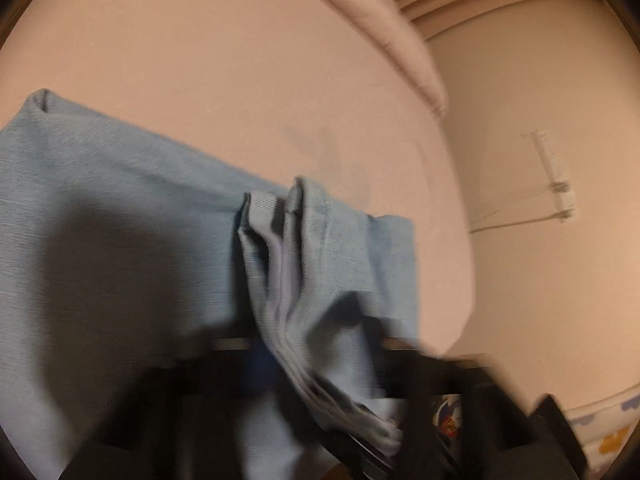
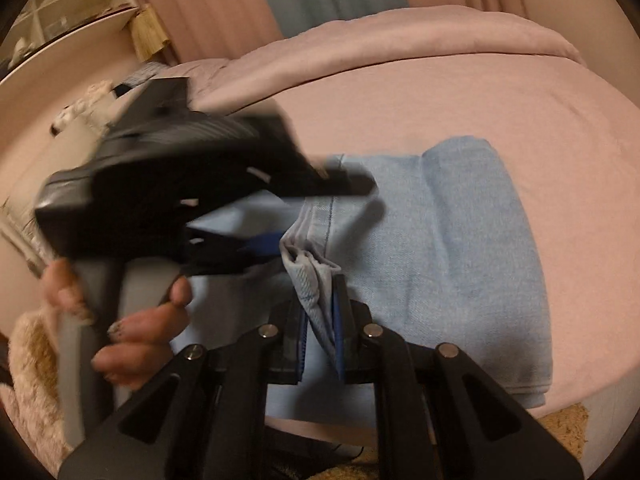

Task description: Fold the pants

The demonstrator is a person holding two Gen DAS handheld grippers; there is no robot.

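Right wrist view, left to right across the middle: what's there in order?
Person's hand on a grey handle → black left hand-held gripper → bunched hem of the light blue denim pants clamped in the right hand-held gripper → flat folded part of the pants → pink bedsheet.

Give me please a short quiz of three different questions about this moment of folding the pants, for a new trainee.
1. True or false: the right gripper pinches a bunched hem of the pants.
2. What colour is the sheet under the pants? A. green B. pink C. black
3. Fill in: the pants are light ____ denim.

Key
1. true: denim sits between its fingers
2. B
3. blue
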